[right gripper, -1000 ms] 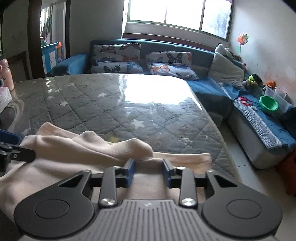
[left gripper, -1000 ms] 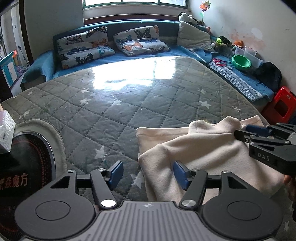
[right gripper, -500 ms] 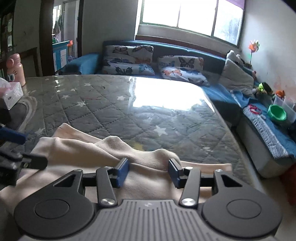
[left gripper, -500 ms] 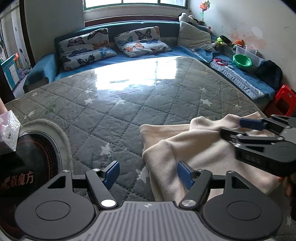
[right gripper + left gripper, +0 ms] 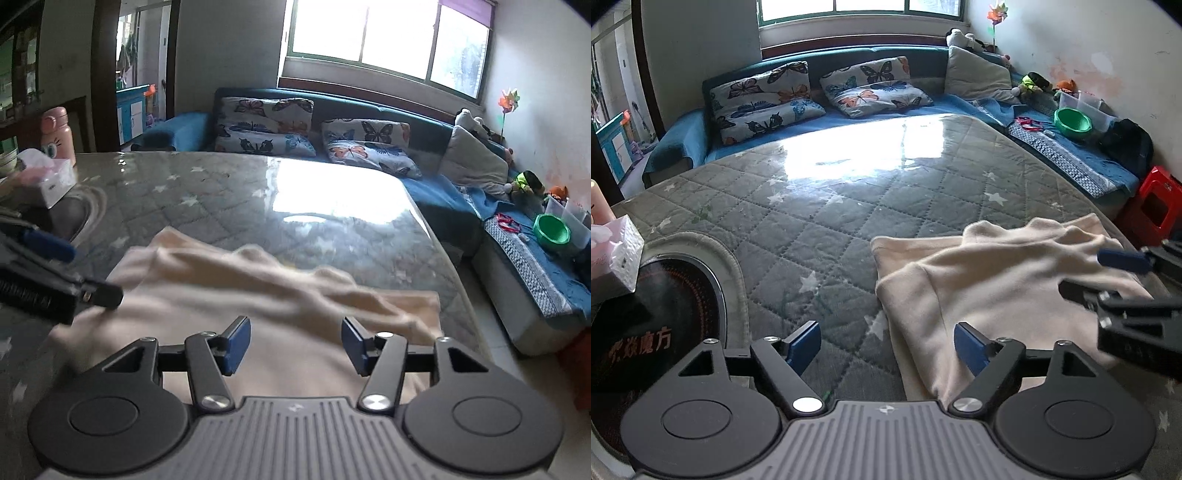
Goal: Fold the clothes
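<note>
Left gripper (image 5: 886,343): your jaws stand wide, empty, at the garment's left edge.
Right gripper (image 5: 293,341): your jaws spread wide above the cloth, gripping nothing.
Cream garment (image 5: 997,280): you have it lying rumpled on the quilted star-print table cover (image 5: 831,206), near its right edge.
Tissue box (image 5: 617,258): far left of you.
Butterfly pillows (image 5: 764,98): on the blue sofa beyond.

Far half of worktop (image 5: 849,206) bare up to its far edge: free passage. Cream garment (image 5: 997,280) covers the near right corner. Tissue box (image 5: 617,254) and dark round inset (image 5: 665,306) occupy the near left edge. Left gripper (image 5: 886,343) and right gripper (image 5: 293,343) crowd each other over the garment.
</note>
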